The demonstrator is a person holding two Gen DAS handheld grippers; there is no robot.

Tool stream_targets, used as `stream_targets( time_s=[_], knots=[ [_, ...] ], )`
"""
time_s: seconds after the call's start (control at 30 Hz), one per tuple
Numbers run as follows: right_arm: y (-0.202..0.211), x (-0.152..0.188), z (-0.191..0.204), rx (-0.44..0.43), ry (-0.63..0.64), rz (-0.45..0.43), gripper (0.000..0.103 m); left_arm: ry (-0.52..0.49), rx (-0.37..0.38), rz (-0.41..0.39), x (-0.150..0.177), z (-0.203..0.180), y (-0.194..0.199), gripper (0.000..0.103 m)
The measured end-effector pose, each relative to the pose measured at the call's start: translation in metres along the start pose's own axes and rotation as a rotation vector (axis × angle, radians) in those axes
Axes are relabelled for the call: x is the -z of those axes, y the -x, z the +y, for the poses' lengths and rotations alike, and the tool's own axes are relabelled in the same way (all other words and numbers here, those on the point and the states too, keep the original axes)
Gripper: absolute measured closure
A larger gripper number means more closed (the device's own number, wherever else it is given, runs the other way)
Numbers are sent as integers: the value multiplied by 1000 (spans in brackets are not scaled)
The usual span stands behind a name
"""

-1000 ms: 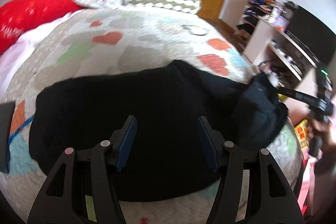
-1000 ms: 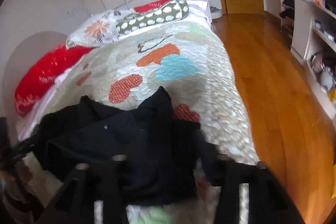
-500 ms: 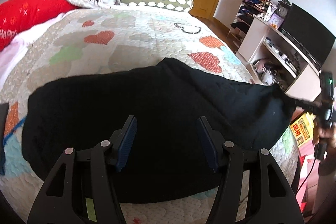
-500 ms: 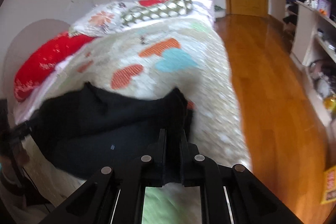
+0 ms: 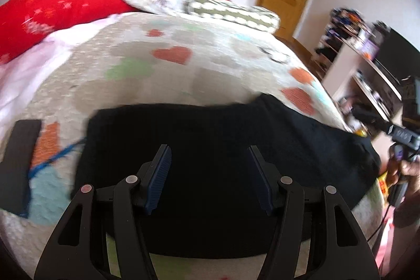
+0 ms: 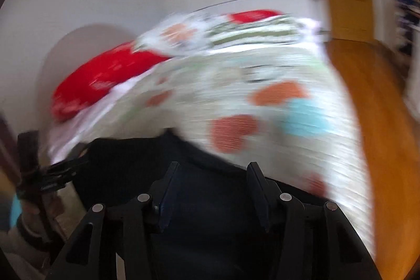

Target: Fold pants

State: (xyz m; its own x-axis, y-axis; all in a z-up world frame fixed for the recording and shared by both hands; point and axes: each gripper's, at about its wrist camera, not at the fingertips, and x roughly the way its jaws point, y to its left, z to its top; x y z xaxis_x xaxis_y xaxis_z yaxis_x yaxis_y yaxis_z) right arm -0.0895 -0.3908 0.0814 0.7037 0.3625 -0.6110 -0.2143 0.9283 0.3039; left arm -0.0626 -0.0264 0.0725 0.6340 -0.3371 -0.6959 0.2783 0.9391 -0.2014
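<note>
Left gripper (image 5: 210, 169) spread, empty, over the black pants (image 5: 210, 138). Right gripper (image 6: 212, 188) jaws just opened, nothing pinched. Pants lie as a flat rectangle at the quilt's (image 5: 183, 75) near edge; likely further folds left.

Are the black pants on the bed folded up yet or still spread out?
Spread out. The black pants lie as one wide flat sheet across the quilt; layers underneath cannot be told.
</note>
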Motion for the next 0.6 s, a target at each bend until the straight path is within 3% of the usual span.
stream_targets(
  time_s=[0.13, 0.3, 0.37, 0.4, 0.43, 0.5, 0.6],
  knots=[
    [-79, -18, 30, -97, 65, 87, 53, 59, -73, -9, -3, 36, 3, 44],
    [-140, -22, 37, -96, 110, 189, 53, 133, -118, 9, 2, 70, -2, 44],
    [-153, -19, 44, -95, 164, 230, 78, 148, -120, 16, 4, 75, -6, 44],
    [-155, -20, 48, -80, 193, 234, 82, 149, -119, 16, 4, 76, -7, 44],
    [-154, -21, 51, -76, 225, 232, 94, 147, -118, 16, 4, 76, -8, 44],
    [-150, -26, 58, -78, 271, 229, 97, 145, -115, 11, 2, 75, -9, 44],
    [-154, -39, 63, -6, 328, 216, 100, 153, -107, 2, -4, 74, -10, 44]
  ],
)
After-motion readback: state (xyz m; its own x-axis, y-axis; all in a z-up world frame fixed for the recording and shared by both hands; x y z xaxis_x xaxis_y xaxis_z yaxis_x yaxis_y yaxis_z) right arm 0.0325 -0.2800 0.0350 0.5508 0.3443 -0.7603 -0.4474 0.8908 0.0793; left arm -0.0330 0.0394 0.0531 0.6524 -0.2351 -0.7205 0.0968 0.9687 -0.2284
